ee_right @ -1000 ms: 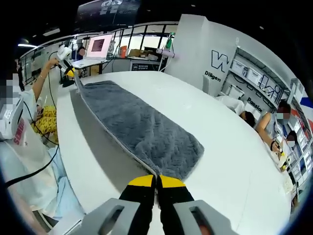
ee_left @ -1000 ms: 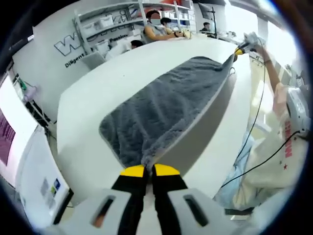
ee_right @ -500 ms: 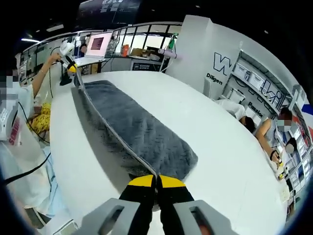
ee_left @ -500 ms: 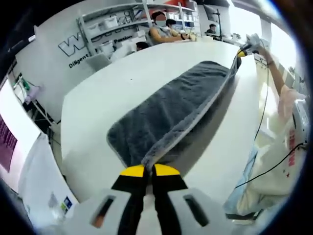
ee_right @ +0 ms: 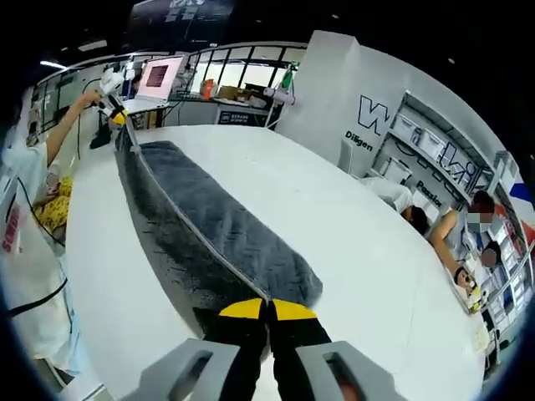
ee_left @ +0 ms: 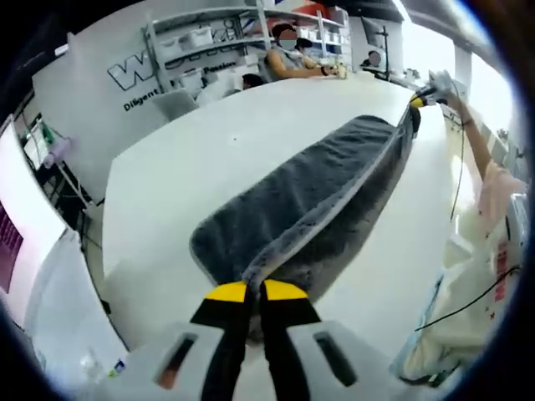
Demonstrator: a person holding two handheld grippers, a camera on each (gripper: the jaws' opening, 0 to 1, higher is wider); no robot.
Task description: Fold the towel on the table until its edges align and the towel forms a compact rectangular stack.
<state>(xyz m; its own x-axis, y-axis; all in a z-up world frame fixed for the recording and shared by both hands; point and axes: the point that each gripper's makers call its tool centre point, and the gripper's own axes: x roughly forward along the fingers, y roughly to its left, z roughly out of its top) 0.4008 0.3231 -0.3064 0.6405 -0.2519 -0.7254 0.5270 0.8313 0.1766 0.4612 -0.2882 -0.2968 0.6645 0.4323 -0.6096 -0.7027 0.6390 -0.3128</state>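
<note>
Grey towel (ee_left: 309, 200) stretched lengthwise over white table (ee_left: 175, 167), near long edge lifted clear of tabletop, far long edge resting on it. Left gripper (ee_left: 256, 291) clamped on one raised corner, yellow-tipped jaws together on pale hem. Right gripper (ee_right: 267, 309) clamped likewise on opposite raised corner. Raised edge runs taut between both grippers, fabric hanging below it toward table. In left gripper view, right gripper at towel's far end, person's hand (ee_left: 443, 83) behind it. Seated people (ee_left: 288, 58) beyond table's far side, shelving (ee_left: 201, 42) behind them.
</note>
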